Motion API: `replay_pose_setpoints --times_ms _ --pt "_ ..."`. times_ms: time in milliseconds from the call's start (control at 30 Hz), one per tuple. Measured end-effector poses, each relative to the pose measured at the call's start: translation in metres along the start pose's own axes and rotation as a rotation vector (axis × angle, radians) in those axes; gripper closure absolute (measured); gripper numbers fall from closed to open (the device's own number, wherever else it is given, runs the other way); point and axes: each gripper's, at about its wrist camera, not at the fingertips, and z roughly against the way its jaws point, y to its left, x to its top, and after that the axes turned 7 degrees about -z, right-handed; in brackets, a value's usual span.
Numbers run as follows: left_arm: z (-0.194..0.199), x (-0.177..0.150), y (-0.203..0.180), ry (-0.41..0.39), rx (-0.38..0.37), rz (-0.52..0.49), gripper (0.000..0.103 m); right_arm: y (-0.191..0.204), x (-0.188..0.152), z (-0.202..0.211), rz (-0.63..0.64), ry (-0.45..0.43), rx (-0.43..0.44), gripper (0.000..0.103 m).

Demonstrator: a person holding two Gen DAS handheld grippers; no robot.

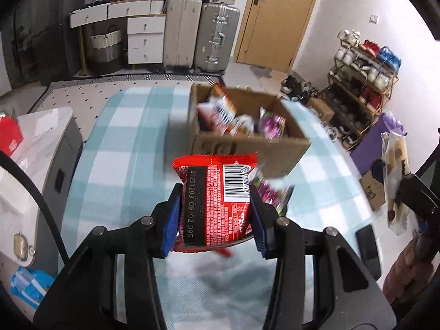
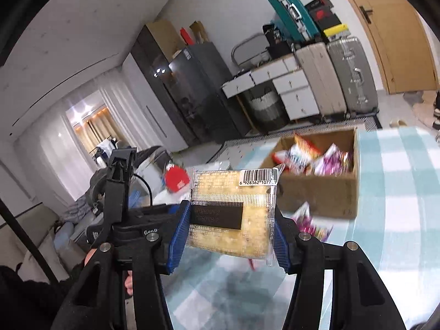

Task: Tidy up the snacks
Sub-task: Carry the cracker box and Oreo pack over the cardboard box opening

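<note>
Above the checked worktop (image 1: 123, 137): left gripper (image 1: 216, 211) fingers clamp red packet (image 1: 217, 192); right gripper (image 2: 229, 233) fingers clamp yellow cake pack (image 2: 233, 209). Risk: slippery wrappers sliding free short of cardboard box (image 1: 247, 148).

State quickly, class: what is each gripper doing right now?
Left gripper: closed on a red snack packet.
Right gripper: closed on a clear-wrapped yellow cake.

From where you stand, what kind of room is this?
Most likely a lived-in home, perhaps an entry or living area: upright suitcases against the wall, a loaded shoe rack near a wooden door, and white drawers.
</note>
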Motion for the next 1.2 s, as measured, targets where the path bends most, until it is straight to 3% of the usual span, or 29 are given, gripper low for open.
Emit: replay_pose_setpoints --times_ms 300,467,667,1000,1200 --pt "-0.009 0.074 -0.015 -0.024 -0.010 -0.028 0.061 0.011 0.069 -0.002 0.022 -0.056 0.026 0.049" --pt "-0.019 0.113 -0.021 -0.030 -0.014 -0.025 0.061 0.011 0.109 -0.013 0.054 -0.078 -0.051 0.049" --pt "-0.038 0.147 -0.027 -0.007 -0.013 -0.032 0.061 -0.002 0.150 -0.031 0.045 -0.071 -0.081 0.049" --pt "-0.100 0.166 -0.024 0.057 -0.020 0.008 0.061 -0.045 0.204 -0.083 0.039 -0.018 -0.153 0.049" --pt "-0.135 0.161 -0.018 0.074 -0.028 0.016 0.061 -0.081 0.211 -0.125 0.018 0.057 -0.196 0.049"
